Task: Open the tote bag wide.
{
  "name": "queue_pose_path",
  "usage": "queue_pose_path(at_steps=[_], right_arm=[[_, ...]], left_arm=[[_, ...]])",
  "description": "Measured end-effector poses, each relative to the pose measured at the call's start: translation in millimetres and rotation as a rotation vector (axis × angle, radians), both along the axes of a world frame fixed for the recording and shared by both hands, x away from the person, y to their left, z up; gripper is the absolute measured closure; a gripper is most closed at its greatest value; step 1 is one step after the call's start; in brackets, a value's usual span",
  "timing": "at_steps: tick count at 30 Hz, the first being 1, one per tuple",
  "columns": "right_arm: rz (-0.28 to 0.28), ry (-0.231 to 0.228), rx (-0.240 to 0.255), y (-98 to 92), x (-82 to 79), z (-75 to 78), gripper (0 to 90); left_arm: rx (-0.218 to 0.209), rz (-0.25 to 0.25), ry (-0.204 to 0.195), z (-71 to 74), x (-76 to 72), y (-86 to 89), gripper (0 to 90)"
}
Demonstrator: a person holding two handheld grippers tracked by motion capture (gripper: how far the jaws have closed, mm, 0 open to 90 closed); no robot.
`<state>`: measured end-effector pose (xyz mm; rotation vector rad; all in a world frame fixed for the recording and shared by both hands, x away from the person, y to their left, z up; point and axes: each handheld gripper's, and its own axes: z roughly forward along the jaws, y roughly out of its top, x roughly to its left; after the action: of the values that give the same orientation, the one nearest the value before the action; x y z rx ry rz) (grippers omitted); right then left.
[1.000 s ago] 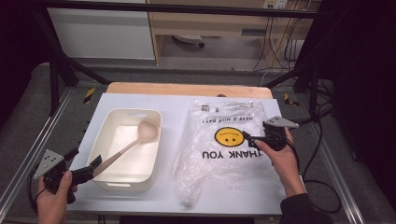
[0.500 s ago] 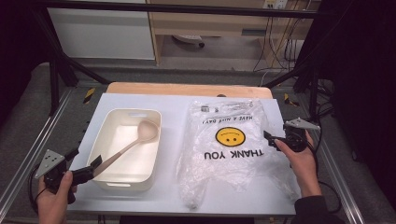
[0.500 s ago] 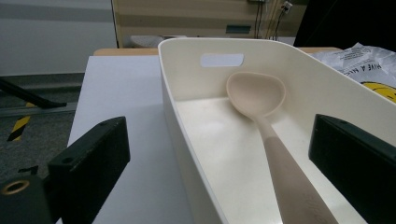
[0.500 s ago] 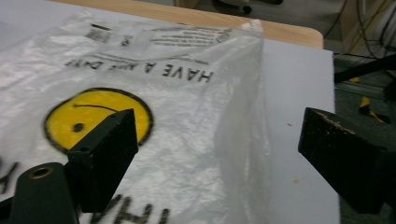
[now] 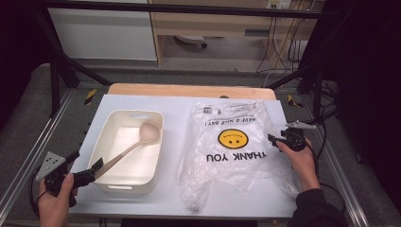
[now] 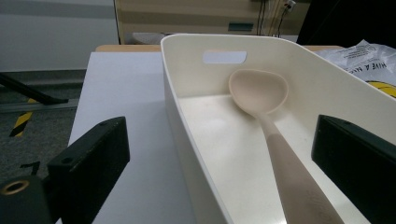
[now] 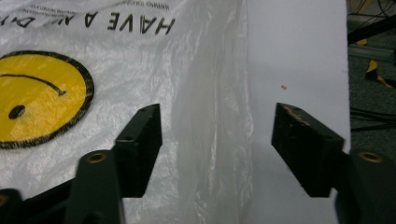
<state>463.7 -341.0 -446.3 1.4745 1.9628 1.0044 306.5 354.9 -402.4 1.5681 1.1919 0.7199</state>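
Here, at the bag's right edge.
Right gripper [image 7: 217,140]: jaws part-way apart and have just been closing; they straddle the side fold of the plastic bag [image 5: 234,146], pads not pressing it.
Left gripper [image 6: 219,158]: jaws wide, around the near wall of the cream bin [image 5: 113,182] and the ladle [image 5: 137,142] handle; nothing held.
Risk, thin film: likely slides or bunches under the pads, so the grab comes up with nothing.
Risk, layers: pinching both plies would keep the mouth sealed.
Risk, drag: bag may skid on the white table [image 5: 170,104].
Bag look: clear, crinkled, flat, yellow smiley, "THANK YOU" print.
Bag place: right half of table, beside the bin.
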Motion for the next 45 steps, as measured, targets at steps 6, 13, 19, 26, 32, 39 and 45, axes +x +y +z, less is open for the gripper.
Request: queue_pose_path(at_steps=[6,13,19,26,32,39,45], right_arm=[[0.048,0.045,0.008,-0.7,-4.8,-8.2,65.4],[0.106,0.052,0.001,8.8,-13.5,-10.0,90.0],[0.095,0.067,0.04,13.7,-16.7,-10.4,90.0],[0.036,0.059,0.089,10.2,-13.3,-9.9,90.0],[-0.057,0.045,0.122,6.8,-9.3,-9.2,90.0],[-0.151,0.035,0.15,4.6,-7.2,-7.1,90.0],[-0.167,0.044,0.146,7.7,-8.5,-6.6,90.0]], left_arm=[[0.005,0.0,0.0,-0.1,0.0,0.0,4.0],[0.007,0.0,-0.001,0.0,0.1,0.0,4.1],[0.011,-0.001,-0.001,0.2,-0.1,-0.2,4.4],[0.01,0.0,-0.003,0.4,-0.1,-0.8,4.4],[0.011,0.002,-0.004,0.5,-0.2,-0.9,4.4],[0.014,0.001,-0.006,0.6,-0.1,-0.9,4.4],[0.022,-0.001,-0.006,0.9,-0.2,-0.9,4.4]])
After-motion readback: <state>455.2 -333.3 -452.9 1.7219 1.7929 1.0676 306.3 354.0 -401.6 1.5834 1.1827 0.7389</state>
